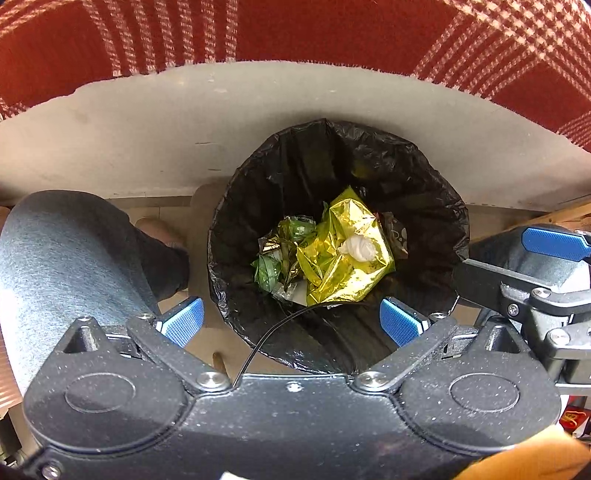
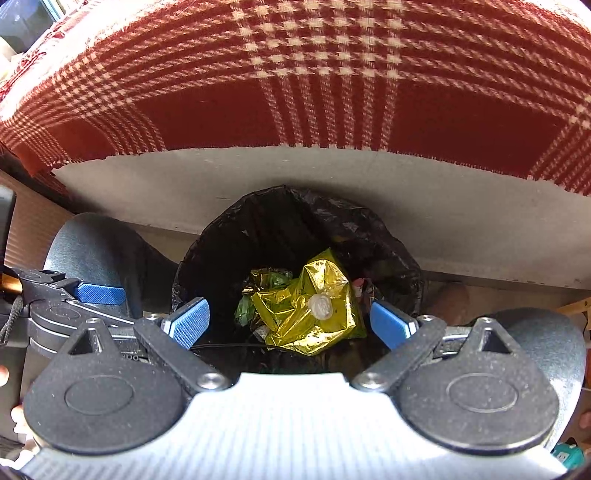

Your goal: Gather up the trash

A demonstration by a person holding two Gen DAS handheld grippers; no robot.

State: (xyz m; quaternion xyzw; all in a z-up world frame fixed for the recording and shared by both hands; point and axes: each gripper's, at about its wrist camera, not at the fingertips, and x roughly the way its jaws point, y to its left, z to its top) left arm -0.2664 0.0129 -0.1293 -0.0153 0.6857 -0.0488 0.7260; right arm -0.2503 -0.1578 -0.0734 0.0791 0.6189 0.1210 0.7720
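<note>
A round bin lined with a black bag (image 1: 424, 173) (image 2: 391, 236) stands on the floor below both grippers. Inside lie a crumpled gold foil wrapper (image 1: 332, 262) (image 2: 295, 314), green wrappers (image 1: 267, 271) (image 2: 243, 312) and a white crumpled wad (image 1: 360, 248) (image 2: 322, 305) resting on the foil. My left gripper (image 1: 291, 323) hangs open above the bin's near rim, nothing between its blue pads. My right gripper (image 2: 291, 323) is open too, empty, over the bin. The right gripper shows at the right edge of the left wrist view (image 1: 554, 243); the left one appears at the left of the right wrist view (image 2: 96, 293).
A table edge with a red and white checked cloth (image 1: 332, 29) (image 2: 332, 74) and grey side (image 1: 147, 122) (image 2: 443, 206) overhangs behind the bin. A person's knee in grey trousers (image 1: 66, 251) (image 2: 96, 247) sits left of the bin; another knee (image 2: 546, 343) is at right.
</note>
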